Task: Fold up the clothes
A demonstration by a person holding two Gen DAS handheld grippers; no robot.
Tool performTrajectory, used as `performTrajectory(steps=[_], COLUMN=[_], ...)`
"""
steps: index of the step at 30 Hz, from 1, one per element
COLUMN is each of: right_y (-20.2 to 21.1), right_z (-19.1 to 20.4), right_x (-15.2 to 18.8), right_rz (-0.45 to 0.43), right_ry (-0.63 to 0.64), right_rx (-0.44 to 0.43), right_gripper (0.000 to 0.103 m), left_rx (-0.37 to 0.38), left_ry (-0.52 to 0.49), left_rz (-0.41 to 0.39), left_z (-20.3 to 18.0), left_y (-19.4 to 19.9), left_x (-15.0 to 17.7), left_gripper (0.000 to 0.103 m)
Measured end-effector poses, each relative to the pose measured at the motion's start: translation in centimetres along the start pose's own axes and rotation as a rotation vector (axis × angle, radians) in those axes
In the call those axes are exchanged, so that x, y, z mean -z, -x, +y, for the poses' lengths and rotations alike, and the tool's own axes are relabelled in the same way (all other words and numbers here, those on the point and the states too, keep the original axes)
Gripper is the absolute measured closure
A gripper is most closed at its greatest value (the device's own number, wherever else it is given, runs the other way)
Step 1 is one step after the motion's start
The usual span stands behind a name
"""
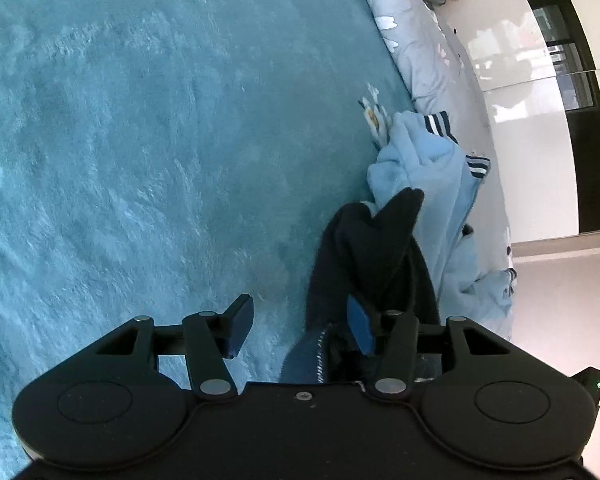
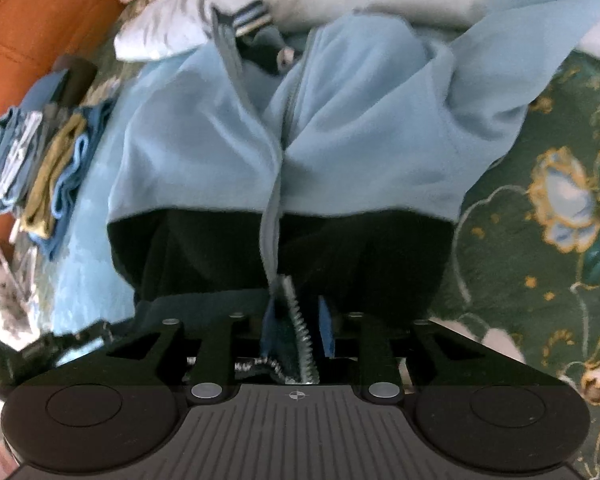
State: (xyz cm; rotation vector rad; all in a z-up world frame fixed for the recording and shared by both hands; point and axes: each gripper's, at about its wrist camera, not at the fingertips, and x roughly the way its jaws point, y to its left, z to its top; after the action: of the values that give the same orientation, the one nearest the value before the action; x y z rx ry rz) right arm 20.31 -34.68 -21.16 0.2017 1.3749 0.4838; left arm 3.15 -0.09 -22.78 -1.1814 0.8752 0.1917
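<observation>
While my right gripper (image 2: 298,328) clamps the jacket (image 2: 340,140) at its zipper (image 2: 274,208), my left gripper (image 1: 300,326) is spread apart. Its right finger touches the jacket's dark hem (image 1: 372,256) over the blanket (image 1: 140,140).

Upper left and centre of the left wrist view: plush teal blanket (image 1: 140,140) filling most of the frame. Right edge: glossy white floor tiles (image 1: 512,92) reflecting window light, beside a dark door frame (image 1: 588,152). Upper right: pale grey printed quilt (image 1: 412,40). Right side of the right wrist view: dark green floral bedspread (image 2: 540,240). Upper left: orange upholstered headboard (image 2: 40,12), daylight soft throughout.
</observation>
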Motion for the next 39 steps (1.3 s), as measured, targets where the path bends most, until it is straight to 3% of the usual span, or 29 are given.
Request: performTrajectory(steps=[5, 9, 21, 25, 28, 32, 33, 34, 35, 37, 39], right_y=[1.6, 1.0, -2.5, -3.3, -3.4, -3.3, -3.2, -3.1, -3.1, -3.0, -3.0], right_z=[1.1, 3.3, 9.0, 9.1, 8.4, 7.5, 7.3, 7.1, 7.0, 6.7, 6.5], right_x=[-0.7, -1.2, 0.1, 0.9, 1.0, 1.0, 1.0, 1.0, 1.0, 1.1, 1.2], right_rz=[-0.054, -0.053, 0.080, 0.119, 0.122, 0.112, 0.109, 0.106, 0.104, 0.102, 0.104], right_ry=[0.027, 0.073, 0.189, 0.178, 0.142, 0.111, 0.107, 0.103, 0.100, 0.097, 0.087], right_rx=[0.002, -0.043, -0.154, -0.130, -0.121, -0.105, -0.104, -0.104, -0.102, -0.096, -0.092], right_gripper=[0.078, 0.076, 0.069, 0.068, 0.068, 0.067, 0.066, 0.065, 0.065, 0.064, 0.064], left_rx=[-0.019, -0.030, -0.024, -0.017, 0.022, 0.184, 0.212, 0.231, 0.247, 0.279, 0.312], left_ry=[0.006, 0.095, -0.376, -0.539, -0.591, -0.457, -0.424, -0.404, -0.402, -0.402, -0.406], left_rz=[-0.008, -0.006, 0.087, 0.110, 0.155, 0.259, 0.264, 0.268, 0.269, 0.271, 0.270], left_z=[0.1, 1.3, -6.5, -8.4, -8.5, -6.6, -6.2, -5.9, -5.8, -5.8, -6.1], left_y=[0.2, 0.0, -0.3, -1.3, -2.1, -3.0, -3.1, -3.0, -2.9, -2.6, -2.1], left_x=[-0.2, 0.0, 4.2, 5.3, 4.8, 3.3, 3.0, 2.9, 2.9, 3.0, 3.1], left_gripper=[0.053, 0.053, 0.053, 0.053, 0.053, 0.061, 0.065, 0.075, 0.085, 0.093, 0.094])
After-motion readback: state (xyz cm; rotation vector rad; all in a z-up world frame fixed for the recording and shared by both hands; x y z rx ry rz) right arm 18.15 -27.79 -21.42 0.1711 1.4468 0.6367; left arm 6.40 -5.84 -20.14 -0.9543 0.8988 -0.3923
